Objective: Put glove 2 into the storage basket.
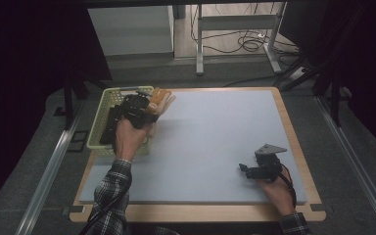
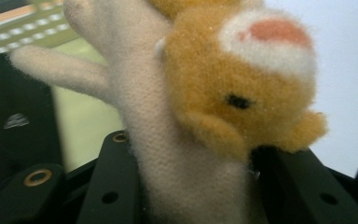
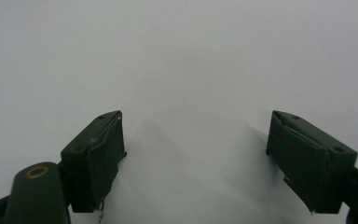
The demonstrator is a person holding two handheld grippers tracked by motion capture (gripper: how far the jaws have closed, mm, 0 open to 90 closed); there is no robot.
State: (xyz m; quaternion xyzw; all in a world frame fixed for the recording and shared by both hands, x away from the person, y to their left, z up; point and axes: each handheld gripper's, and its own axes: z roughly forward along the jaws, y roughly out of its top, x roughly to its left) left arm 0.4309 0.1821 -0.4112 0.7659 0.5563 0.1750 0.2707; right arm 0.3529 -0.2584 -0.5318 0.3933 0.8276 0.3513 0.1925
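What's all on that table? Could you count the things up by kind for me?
Plush toy, orange and cream, clamped in the left gripper: 1
Yellow-green plastic basket: 1
Hand-held grippers, counting the open right gripper: 2
Pale grey mat covering the wooden table: 1
Total: 5

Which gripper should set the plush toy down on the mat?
Left. The left gripper is clamped on the plush toy by the basket; the right gripper rests open on the mat.
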